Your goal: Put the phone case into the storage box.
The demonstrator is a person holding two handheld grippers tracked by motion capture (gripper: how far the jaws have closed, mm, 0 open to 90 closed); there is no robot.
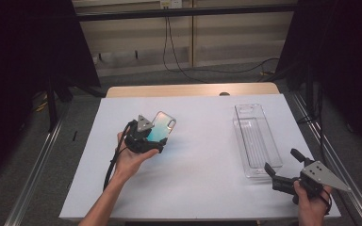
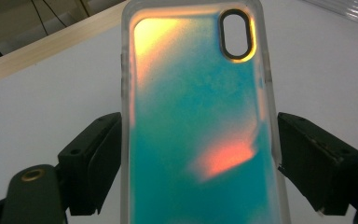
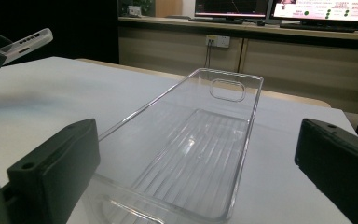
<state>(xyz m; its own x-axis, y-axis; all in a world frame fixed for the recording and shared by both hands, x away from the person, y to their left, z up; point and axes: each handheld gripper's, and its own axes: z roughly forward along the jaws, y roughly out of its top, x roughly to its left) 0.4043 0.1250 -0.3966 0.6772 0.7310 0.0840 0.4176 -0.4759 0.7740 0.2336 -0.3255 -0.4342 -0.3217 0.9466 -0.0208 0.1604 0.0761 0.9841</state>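
Slippage worries us: our left hand-held gripper (image 1: 156,139) pinches the phone case (image 1: 162,126) by smooth edges. Our right hand-held gripper (image 1: 283,165), spread at four o'clock, could nudge the clear tray (image 1: 257,136).

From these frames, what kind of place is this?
Probably a lab recording station: a white-topped table ringed by dark curtains, monitors on a bench behind, and a person working hand-held grippers on a phone case and clear tray.

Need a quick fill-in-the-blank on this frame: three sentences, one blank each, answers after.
1. The left tongs are shut on the iridescent ____ case.
2. The clear tray lies on the table in front of the ____ tongs.
3. The right tongs stand ____, with nothing between them.

Missing words: phone; right; open
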